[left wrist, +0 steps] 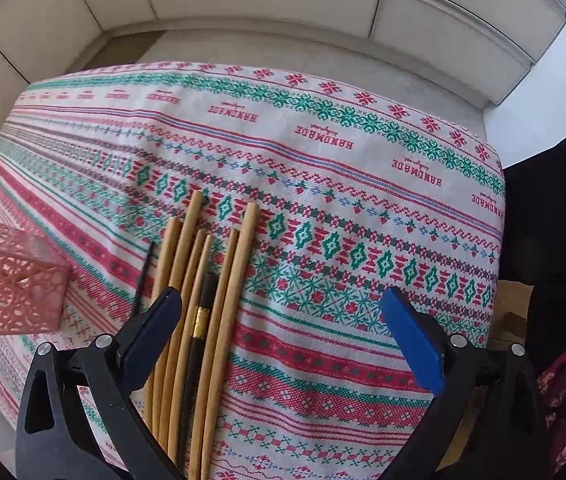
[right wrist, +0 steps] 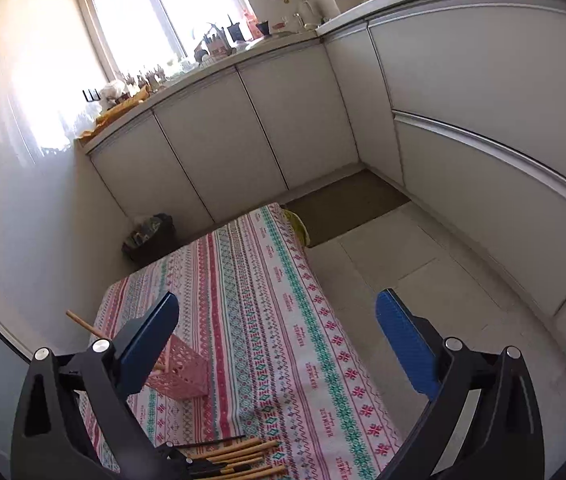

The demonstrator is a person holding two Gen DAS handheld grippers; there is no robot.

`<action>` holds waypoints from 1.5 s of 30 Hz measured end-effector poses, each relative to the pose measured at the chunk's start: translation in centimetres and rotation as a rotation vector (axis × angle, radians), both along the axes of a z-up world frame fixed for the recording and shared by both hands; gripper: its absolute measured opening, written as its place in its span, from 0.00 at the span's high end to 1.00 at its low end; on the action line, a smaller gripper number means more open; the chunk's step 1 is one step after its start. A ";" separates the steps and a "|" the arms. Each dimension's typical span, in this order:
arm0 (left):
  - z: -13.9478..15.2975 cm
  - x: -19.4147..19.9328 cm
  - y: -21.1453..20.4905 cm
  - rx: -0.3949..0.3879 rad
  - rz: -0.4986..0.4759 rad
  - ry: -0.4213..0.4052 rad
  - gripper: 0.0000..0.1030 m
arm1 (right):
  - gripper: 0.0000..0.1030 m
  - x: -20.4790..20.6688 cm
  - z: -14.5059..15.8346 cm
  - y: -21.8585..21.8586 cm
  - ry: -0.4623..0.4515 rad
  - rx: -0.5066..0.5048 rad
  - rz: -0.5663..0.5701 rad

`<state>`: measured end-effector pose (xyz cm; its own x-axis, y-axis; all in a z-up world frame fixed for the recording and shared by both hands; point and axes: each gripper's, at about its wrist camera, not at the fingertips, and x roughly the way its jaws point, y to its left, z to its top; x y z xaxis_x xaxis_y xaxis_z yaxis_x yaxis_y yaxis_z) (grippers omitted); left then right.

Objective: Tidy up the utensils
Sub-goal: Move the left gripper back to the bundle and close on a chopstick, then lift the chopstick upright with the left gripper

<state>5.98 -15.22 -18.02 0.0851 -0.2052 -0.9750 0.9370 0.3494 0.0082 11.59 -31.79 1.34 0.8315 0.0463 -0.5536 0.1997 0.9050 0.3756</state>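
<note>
Chopsticks (left wrist: 219,300) lie in a bunch on the table (left wrist: 323,208), which has a red and green patterned cloth over it. Far to the left of them, in the left claw's view, stands a pink holder (left wrist: 15,292) with little holes in its sides. One wooden stick (right wrist: 83,325) already leans out of its top, as the right claw's view shows. So the job looks started, but only just.

Next to the right is the pile itself. It has several pale wooden sticks side by side, a thin black stick (left wrist: 143,276) on its left, and a dark stick with a gold band (left wrist: 203,316) in the middle. All of these still need to go into the holder.

The left claw (left wrist: 279,316) hangs right over the pile, pointing down. It is wide open and holds nothing. Its left finger (left wrist: 151,324) sits above the sticks.

The right claw (right wrist: 277,344) is also wide open and empty. It is up over the table, with the holder just by its left finger and the pile near the bottom of its view.

I think most of the tidying is still left.
</note>
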 end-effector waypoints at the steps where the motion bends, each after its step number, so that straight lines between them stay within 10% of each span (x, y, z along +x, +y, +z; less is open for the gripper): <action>1: -0.1 0.6 -0.3 -0.002 0.007 0.040 0.12 | 0.07 0.2 -0.2 -0.2 0.025 -0.003 0.001; 4: -0.3 2.6 -1.3 -0.004 0.011 0.126 0.51 | 0.07 0.4 -0.6 -0.9 0.068 0.005 0.018; 7: -0.6 3.5 -2.1 0.043 -0.026 0.134 0.63 | 0.07 0.1 -0.6 -1.2 0.064 0.008 0.025; 17: -2.5 4.8 -4.5 0.218 -0.075 0.136 0.64 | 0.07 -0.1 -0.7 -1.6 0.074 0.019 0.040; 25: -2.3 4.4 -3.4 0.173 -0.052 0.077 0.73 | 0.07 0.3 -1.2 -0.8 0.101 0.004 0.050; 36: -1.4 0.5 0.6 -0.023 0.328 -0.074 0.93 | 0.07 1.1 -2.0 1.0 0.167 -0.047 0.036; 45: 6.3 -1.6 10.0 -0.345 0.618 -0.128 0.94 | 0.07 1.3 -3.1 4.5 0.220 -0.088 0.085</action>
